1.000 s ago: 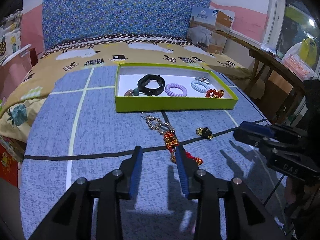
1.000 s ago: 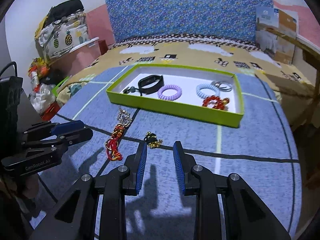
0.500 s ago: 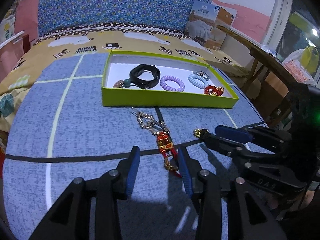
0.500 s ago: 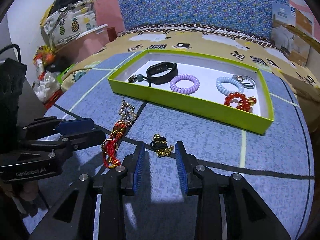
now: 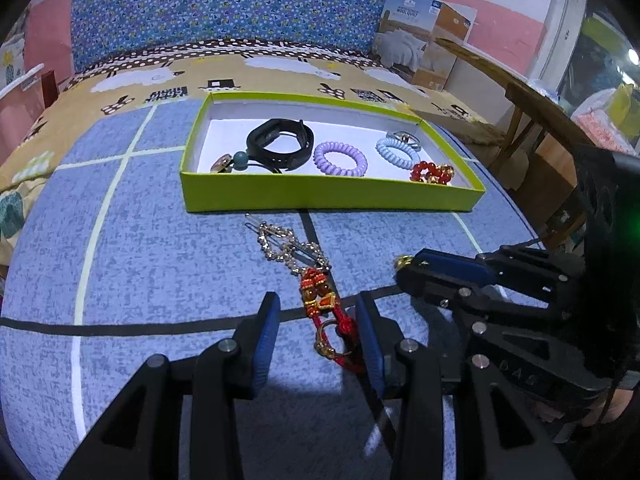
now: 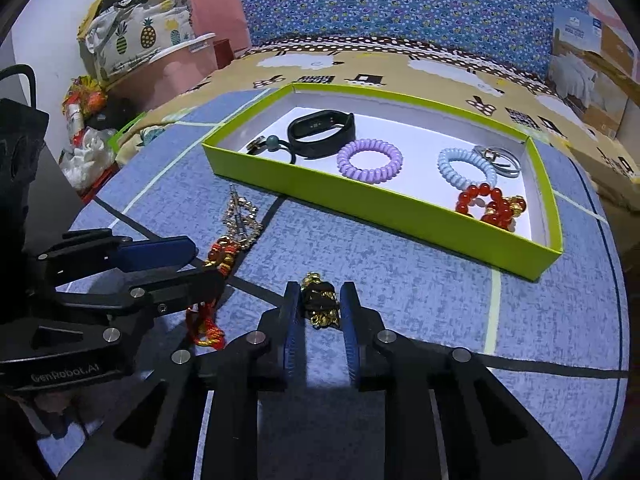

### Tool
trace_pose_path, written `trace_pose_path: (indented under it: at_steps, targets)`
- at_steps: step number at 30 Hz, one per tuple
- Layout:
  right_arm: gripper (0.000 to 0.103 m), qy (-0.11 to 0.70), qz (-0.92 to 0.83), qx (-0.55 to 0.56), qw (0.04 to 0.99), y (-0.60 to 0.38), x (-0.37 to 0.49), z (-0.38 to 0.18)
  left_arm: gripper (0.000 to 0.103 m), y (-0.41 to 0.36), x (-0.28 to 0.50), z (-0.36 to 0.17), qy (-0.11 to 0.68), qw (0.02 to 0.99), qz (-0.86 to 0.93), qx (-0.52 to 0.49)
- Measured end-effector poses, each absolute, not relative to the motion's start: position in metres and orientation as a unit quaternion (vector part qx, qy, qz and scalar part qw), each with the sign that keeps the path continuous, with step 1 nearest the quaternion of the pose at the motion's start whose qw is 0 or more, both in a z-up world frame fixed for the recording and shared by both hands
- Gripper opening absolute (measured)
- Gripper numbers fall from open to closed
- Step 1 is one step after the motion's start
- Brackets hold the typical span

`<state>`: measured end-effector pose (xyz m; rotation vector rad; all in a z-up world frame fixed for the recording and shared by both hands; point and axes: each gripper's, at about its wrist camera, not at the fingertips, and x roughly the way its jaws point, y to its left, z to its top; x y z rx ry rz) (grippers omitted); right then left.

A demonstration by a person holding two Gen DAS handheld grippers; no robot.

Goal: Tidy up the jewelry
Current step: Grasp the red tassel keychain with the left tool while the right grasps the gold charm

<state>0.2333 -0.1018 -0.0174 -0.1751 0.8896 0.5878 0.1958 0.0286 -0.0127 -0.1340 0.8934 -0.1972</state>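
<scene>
A green tray (image 5: 332, 198) (image 6: 400, 220) holds a black band (image 5: 280, 142), a purple coil (image 5: 340, 158), a blue coil (image 6: 466, 168), red beads (image 6: 490, 204) and more. On the blue mat in front lie a silver hair clip (image 5: 286, 246) and a red-and-gold bracelet (image 5: 326, 312). My left gripper (image 5: 316, 332) is open with the bracelet's near end between its fingers. My right gripper (image 6: 318, 314) is open, its fingers on either side of a small black-and-gold piece (image 6: 318, 300), close to it.
The mat lies on a bed with a blue floral headboard (image 5: 240, 4). A cardboard box (image 5: 424, 40) and a wooden table (image 5: 532, 112) stand at the right. Bags and clutter (image 6: 132, 40) sit at the left of the bed.
Both grippers moved forward and down. The left now straddles the red bracelet's end. The right now straddles the black-and-gold piece and its jaws have narrowed a little.
</scene>
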Motion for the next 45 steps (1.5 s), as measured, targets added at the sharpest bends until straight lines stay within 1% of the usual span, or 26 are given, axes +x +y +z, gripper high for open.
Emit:
trace_pose_path:
  at_steps: [1,2,3,4,7,24,45]
  targets:
    - [0.018,0.424,0.278,-0.083,0.858,-0.103,0.233,-0.017,0.040,0.027,0.196,-0.013,0.431,0.896,-0.092,-0.058]
    - [0.017,0.424,0.275,-0.083,0.859,-0.105,0.233,-0.017,0.036,0.025,0.196,-0.013,0.431,0.897,-0.089,-0.052]
    - [0.017,0.424,0.273,-0.083,0.860,-0.106,0.233,-0.017,0.031,0.022,0.197,-0.013,0.432,0.896,-0.089,-0.047]
    - [0.017,0.424,0.271,-0.082,0.860,-0.108,0.232,-0.016,0.022,0.021,0.198,-0.014,0.434,0.895,-0.092,-0.045]
    - [0.017,0.424,0.268,-0.080,0.861,-0.113,0.230,-0.016,0.014,0.017,0.198,-0.015,0.434,0.895,-0.093,-0.037]
    - [0.017,0.415,0.259,-0.042,0.871,-0.140,0.217,-0.007,0.012,0.039,0.165,-0.005,0.412,0.902,-0.115,-0.064]
    - [0.017,0.415,0.257,-0.021,0.872,-0.152,0.214,-0.005,0.012,0.058,0.159,-0.001,0.397,0.906,-0.118,-0.084]
